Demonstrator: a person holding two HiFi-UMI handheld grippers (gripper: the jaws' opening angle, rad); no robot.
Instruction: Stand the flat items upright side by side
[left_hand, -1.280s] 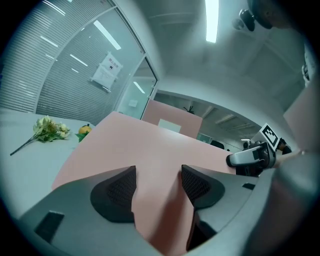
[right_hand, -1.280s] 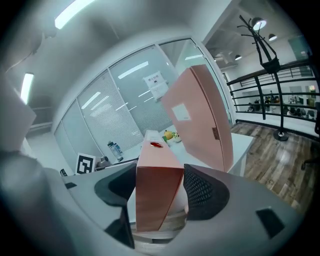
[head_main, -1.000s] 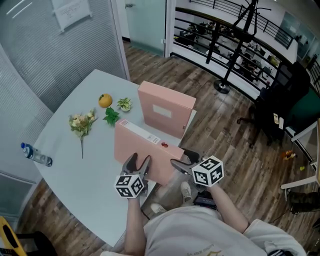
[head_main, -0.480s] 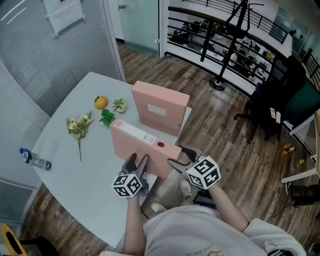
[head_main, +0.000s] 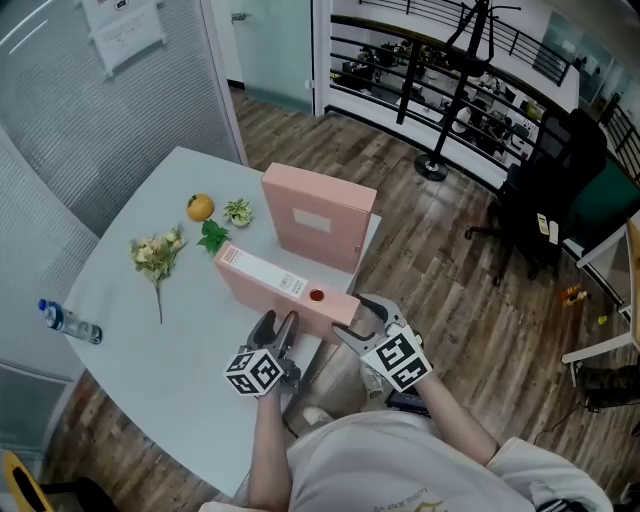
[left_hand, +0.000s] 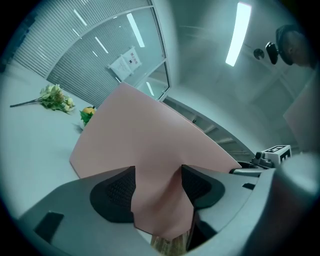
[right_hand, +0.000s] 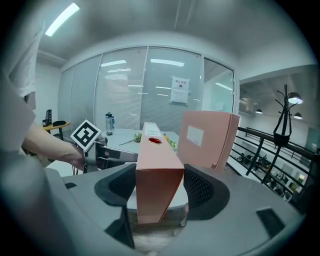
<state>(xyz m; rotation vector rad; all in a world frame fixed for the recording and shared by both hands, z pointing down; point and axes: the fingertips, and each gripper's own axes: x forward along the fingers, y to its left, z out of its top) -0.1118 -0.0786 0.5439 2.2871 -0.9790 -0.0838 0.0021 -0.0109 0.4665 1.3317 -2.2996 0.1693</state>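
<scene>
- My left gripper (left_hand: 158, 187) is pinching a near lower corner of the file box (head_main: 272, 285). The pink panel fills the gap between the two pads.
- My right gripper (right_hand: 159, 192) clamps the narrow near end of the same box, one pad on each broad face. The spine, with its red hole and white label, faces up and runs away from me.
- Over the last second the right gripper has slid in from the box's right flank to this near end, and its marker cube has dropped closer to my body. The left gripper has hardly moved.
- The file box has changed with it. A second ago it showed me a tall broad side. Now that side looks much shallower and the spine sits squarely on top, so I judge the box has come down and straightened onto its long edge.
- It sits at the near edge of the table (head_main: 150, 340), its near end right at the rim, and the floor shows just under my jaws.
- The standing box (head_main: 318, 215) is upright just beyond it, label facing me, with a gap between the two.
- For the task, the second box looks about stood up. What remains, as I judge it, is to bring it closer alongside its neighbour and let go without tipping it off the rim.
- The flowers (head_main: 158, 250), orange (head_main: 200, 207) and bottle (head_main: 68, 320) lie well clear to the left.
</scene>
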